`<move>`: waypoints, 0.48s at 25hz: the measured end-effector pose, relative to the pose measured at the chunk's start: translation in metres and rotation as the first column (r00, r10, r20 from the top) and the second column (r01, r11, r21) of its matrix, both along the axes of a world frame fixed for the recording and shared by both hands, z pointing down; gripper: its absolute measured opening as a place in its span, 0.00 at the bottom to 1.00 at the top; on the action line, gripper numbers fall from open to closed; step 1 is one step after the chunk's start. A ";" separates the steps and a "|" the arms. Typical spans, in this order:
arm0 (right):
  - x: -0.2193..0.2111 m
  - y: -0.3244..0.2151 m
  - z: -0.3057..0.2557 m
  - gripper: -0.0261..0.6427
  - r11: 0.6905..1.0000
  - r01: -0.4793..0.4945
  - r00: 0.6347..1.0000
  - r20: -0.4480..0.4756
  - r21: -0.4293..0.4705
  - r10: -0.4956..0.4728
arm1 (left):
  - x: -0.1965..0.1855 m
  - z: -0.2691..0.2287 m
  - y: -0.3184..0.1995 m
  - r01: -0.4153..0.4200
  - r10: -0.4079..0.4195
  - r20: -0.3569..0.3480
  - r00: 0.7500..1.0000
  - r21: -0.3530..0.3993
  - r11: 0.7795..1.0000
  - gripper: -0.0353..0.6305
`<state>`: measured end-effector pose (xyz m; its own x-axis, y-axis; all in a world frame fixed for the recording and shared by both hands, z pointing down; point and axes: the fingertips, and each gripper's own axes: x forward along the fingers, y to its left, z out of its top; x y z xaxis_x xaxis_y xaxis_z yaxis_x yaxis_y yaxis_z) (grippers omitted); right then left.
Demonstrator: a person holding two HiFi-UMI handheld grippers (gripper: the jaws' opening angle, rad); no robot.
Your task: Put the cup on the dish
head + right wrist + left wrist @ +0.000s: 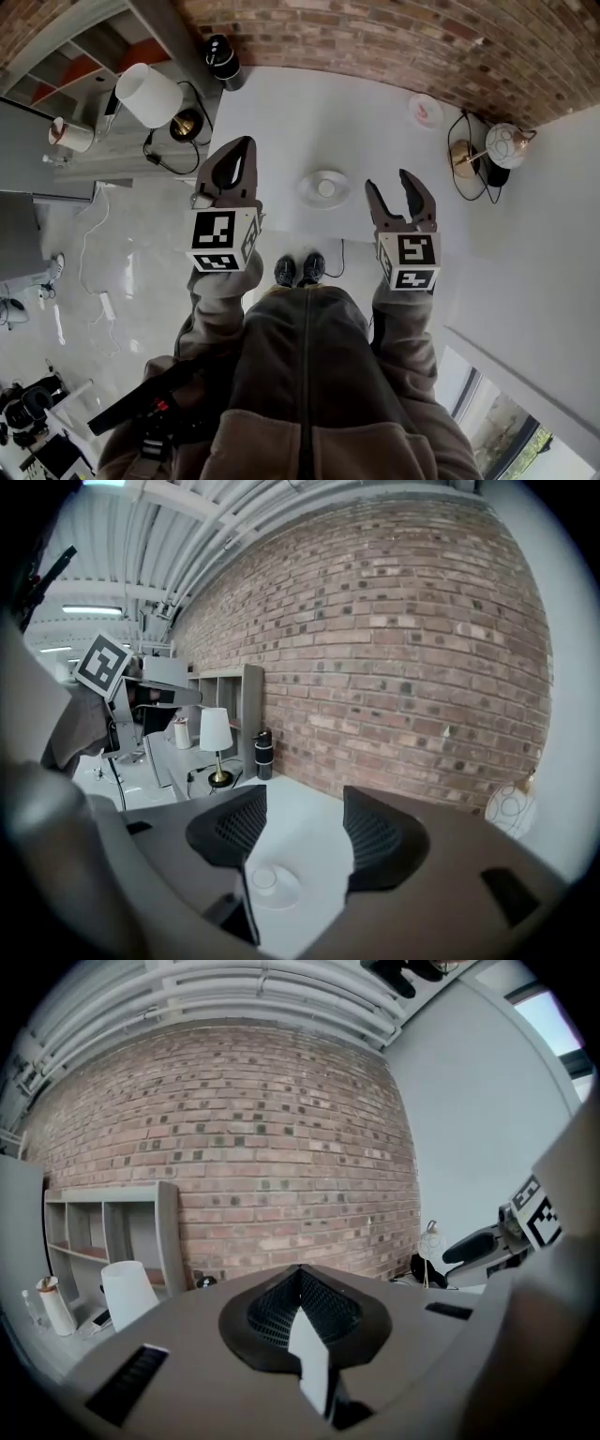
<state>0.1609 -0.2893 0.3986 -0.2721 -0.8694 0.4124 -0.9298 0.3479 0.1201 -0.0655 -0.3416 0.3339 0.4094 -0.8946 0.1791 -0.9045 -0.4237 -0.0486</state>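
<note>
A small white cup stands in the middle of a white dish on the white table, straight ahead of me. In the right gripper view the cup and dish lie below, seen between the jaws. My right gripper hovers to the right of the dish, open, nothing between its fingers. My left gripper is raised to the left of the dish, jaws together and empty; its own view shows the shut gripper pointing at the brick wall.
A second small dish sits near the table's far right. A globe lamp stands at the right corner, a black bottle at the far left corner. A white-shaded lamp and shelves stand left of the table. My shoes are at the table's near edge.
</note>
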 end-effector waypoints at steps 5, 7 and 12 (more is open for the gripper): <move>0.008 -0.004 -0.044 0.40 0.997 -0.033 0.999 -0.002 0.071 0.033 | 0.009 -0.036 0.000 -0.014 0.013 0.015 1.000 0.046 0.999 0.06; 0.010 -0.008 -0.063 0.38 0.994 -0.046 0.999 0.008 0.101 0.045 | 0.015 -0.048 -0.001 -0.023 0.022 0.017 1.000 0.058 0.998 0.06; 0.011 -0.018 -0.107 0.28 0.980 -0.076 0.997 0.004 0.183 0.076 | 0.031 -0.079 -0.004 -0.060 0.060 -0.002 0.998 0.102 0.993 0.06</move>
<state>0.1723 -0.3070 0.2918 -0.2014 -0.9485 0.2446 -0.9523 0.2481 0.1778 -0.0348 -0.3453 0.2547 0.4635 -0.8819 0.0864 -0.8780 -0.4702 -0.0893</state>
